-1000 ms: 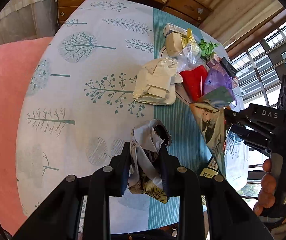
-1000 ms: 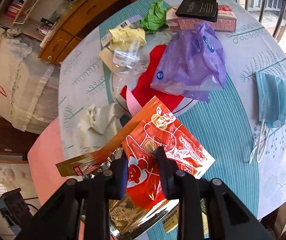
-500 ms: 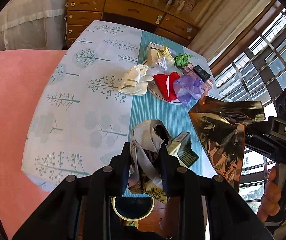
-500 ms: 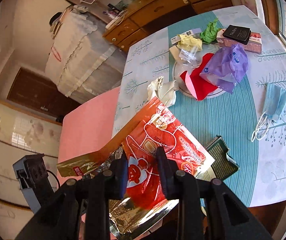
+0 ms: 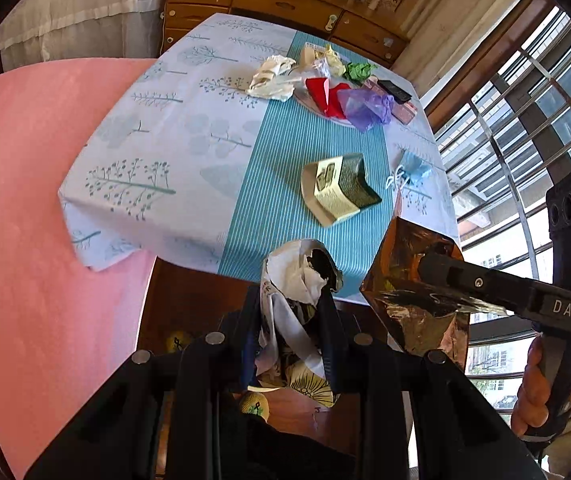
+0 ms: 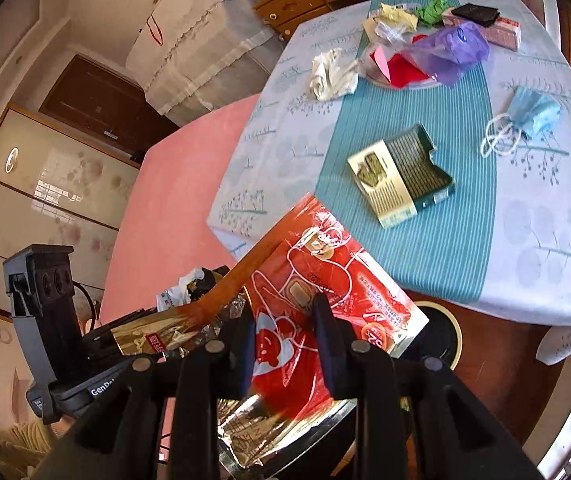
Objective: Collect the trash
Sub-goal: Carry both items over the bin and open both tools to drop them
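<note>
The left gripper [image 5: 289, 312] clamps a crumpled white-and-black wrapper [image 5: 299, 280]; the right gripper [image 6: 285, 320] pinches a red foil snack bag [image 6: 317, 292]. Both hang off the edge of the tree-print tablecloth [image 5: 157, 152].

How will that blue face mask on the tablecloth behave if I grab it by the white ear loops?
The blue face mask looks crumpled and soft, so it will probably hang limp rather than hold its shape. It seems thin and light, likely to swing when lifted. The white ear loops lie in loose coils, so they may stretch or slip before the mask follows.
</note>
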### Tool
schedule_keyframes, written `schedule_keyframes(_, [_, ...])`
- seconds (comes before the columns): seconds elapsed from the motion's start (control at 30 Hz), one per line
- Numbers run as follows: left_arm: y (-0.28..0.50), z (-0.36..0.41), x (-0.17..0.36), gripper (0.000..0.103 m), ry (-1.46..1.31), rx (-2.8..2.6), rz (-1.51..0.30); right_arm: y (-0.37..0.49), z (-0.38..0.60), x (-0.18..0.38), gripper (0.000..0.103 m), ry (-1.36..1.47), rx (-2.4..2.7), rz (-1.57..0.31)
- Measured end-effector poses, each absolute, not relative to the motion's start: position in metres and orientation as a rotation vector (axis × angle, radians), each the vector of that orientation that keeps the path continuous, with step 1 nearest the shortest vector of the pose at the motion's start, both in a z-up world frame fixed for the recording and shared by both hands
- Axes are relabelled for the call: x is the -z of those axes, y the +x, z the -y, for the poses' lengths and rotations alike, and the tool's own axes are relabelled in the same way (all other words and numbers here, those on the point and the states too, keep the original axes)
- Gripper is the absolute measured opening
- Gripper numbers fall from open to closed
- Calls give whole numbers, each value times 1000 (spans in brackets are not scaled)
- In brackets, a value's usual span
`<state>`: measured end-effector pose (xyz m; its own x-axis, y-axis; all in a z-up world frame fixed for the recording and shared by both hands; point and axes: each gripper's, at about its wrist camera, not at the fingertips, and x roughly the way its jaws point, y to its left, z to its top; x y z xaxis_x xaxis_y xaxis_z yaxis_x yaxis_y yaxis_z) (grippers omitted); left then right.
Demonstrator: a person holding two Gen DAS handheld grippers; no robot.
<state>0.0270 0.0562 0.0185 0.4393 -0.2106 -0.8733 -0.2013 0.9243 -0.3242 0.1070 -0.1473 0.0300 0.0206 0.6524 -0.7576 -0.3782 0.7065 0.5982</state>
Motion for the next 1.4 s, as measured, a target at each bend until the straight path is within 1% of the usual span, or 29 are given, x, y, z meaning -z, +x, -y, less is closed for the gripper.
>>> schedule_keyframes(0.27, [0,-34,23,25,-383,31,-1225,67,169,24,26,276,-737,-1389])
schedule_keyframes(0.47, [-4,-21,88,25,-373,79,-1328,44,186,88,27,331,-630,-1397])
schedule_keyframes(0.63, [-4,-16,159,25,-367,110,-1370,33,194,169,28,377,-552,-1398])
schedule_keyframes(0.93, [7,-14,333,25,-426,150,-1454,30,196,333,31,364,-462,-1357])
schedule_keyframes(1.07, [15,-5,395,25,-411,173,-1467,30,199,392,31,341,-446,-1339])
schedule_keyframes(1.17, [21,3,431,27,-390,196,-1477,30,204,427,34,359,-445,-1335])
schedule_keyframes(1.23, [23,9,447,31,-367,196,-1479,32,209,445,35,370,-445,-1322])
schedule_keyframes(1.33, [28,17,467,33,-340,195,-1482,31,213,466,41,369,-454,-1319])
schedule_keyframes(1.37, [28,17,472,34,-337,198,-1483,32,213,472,46,367,-457,-1323])
schedule_keyframes(1.4, [32,21,476,36,-332,198,-1484,32,212,479,54,365,-461,-1328])
